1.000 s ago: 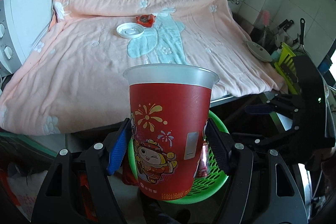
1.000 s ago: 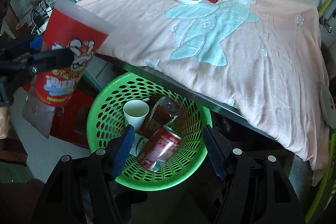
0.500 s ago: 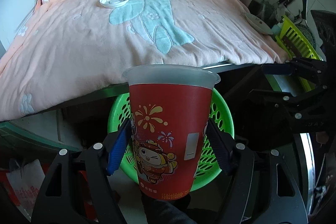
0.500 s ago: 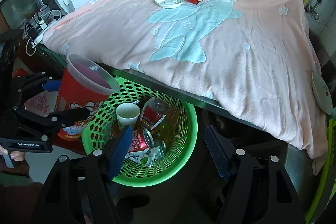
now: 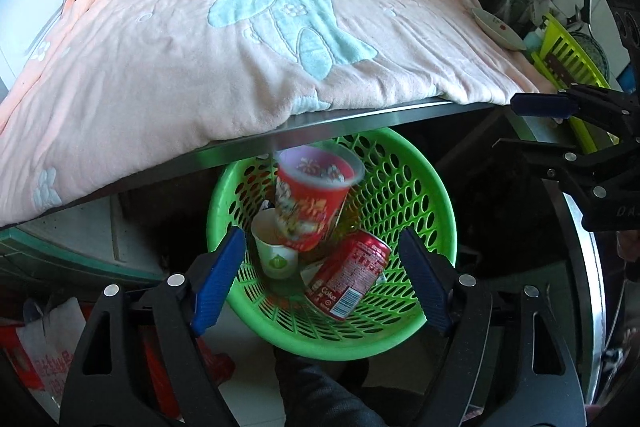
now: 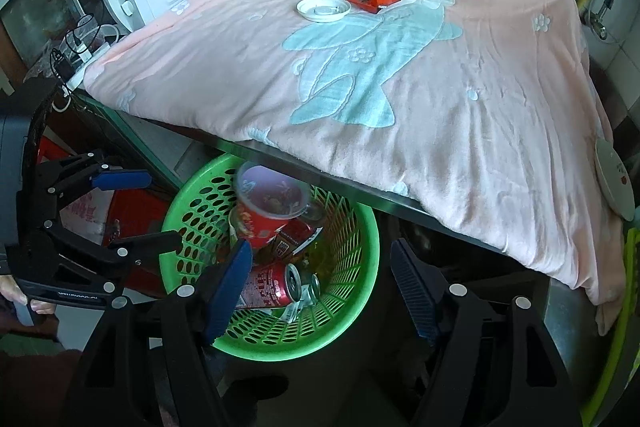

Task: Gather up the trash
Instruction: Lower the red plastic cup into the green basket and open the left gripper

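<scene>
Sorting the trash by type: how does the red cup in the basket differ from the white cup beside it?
The red cup is larger, red-printed and tilted; the white cup is smaller, plain with a green mark, and nearly upright. The red cup has a translucent rim, the white cup a paper one. Both lie open-topped in the green basket.

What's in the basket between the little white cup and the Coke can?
In the left wrist view, the red cup sits in the green basket, between the white paper cup and the Coke can.
</scene>
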